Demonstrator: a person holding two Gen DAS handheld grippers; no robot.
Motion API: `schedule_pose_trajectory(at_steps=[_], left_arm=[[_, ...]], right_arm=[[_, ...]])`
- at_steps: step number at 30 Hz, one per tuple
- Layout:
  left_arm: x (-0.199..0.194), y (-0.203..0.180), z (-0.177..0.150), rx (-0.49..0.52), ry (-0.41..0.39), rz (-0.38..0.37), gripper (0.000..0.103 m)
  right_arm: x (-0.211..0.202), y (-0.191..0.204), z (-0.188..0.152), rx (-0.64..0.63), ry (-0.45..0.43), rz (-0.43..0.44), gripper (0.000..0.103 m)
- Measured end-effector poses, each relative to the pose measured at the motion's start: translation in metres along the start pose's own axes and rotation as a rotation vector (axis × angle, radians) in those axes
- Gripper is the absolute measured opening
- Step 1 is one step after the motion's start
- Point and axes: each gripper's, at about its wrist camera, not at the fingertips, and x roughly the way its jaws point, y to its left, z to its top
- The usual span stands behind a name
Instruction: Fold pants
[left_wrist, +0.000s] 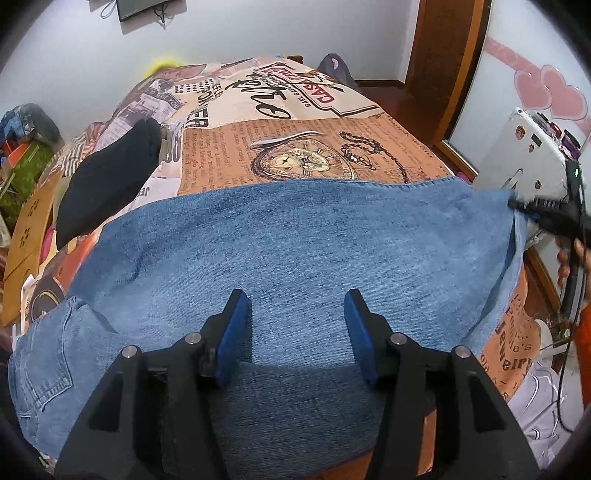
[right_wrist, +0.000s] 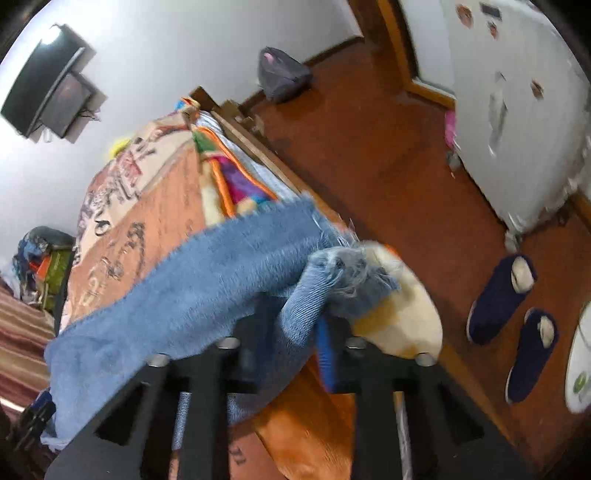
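Blue denim pants (left_wrist: 295, 254) lie spread across the bed, the waist and back pocket at the lower left. My left gripper (left_wrist: 297, 328) is open and empty, hovering just above the middle of the denim. My right gripper (right_wrist: 295, 332) is shut on the frayed leg hem of the pants (right_wrist: 207, 280) and holds it lifted at the bed's right edge. It also shows in the left wrist view (left_wrist: 532, 208) at the far right, pinching the corner of the denim.
The bed carries a printed orange and beige cover (left_wrist: 314, 147). A black garment (left_wrist: 107, 181) lies on the bed at the left. Dark blue slippers (right_wrist: 513, 325) sit on the red floor. A white cabinet (right_wrist: 524, 110) stands to the right.
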Motion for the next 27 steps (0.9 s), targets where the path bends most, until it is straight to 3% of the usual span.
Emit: schedule_pose_trajectory(at_steps=[4,11,18,22,27], left_arm=[[0.000,-0.002,0.000,-0.005,-0.002,0.013,0.054],[-0.012,-0.014,0.004,-0.027,-0.030,0.018,0.053],[-0.021,-0.047,0.014,0.041,-0.067,-0.006,0.053],[-0.001,-0.057,0.011,0.053,-0.009,-0.026,0.053],[0.008,-0.063,0.007,0.064,0.000,-0.020,0.054]], right_arm=[[-0.017,0.021,0.027,-0.069,-0.070,0.048,0.011],[-0.060,0.096,0.084,-0.269,-0.240,0.147,0.007],[-0.095,0.126,0.100,-0.392,-0.380,0.189,0.006],[-0.074,0.106,0.090,-0.409,-0.356,0.129,0.006],[-0.008,0.045,0.063,-0.365,-0.138,0.003,0.008]])
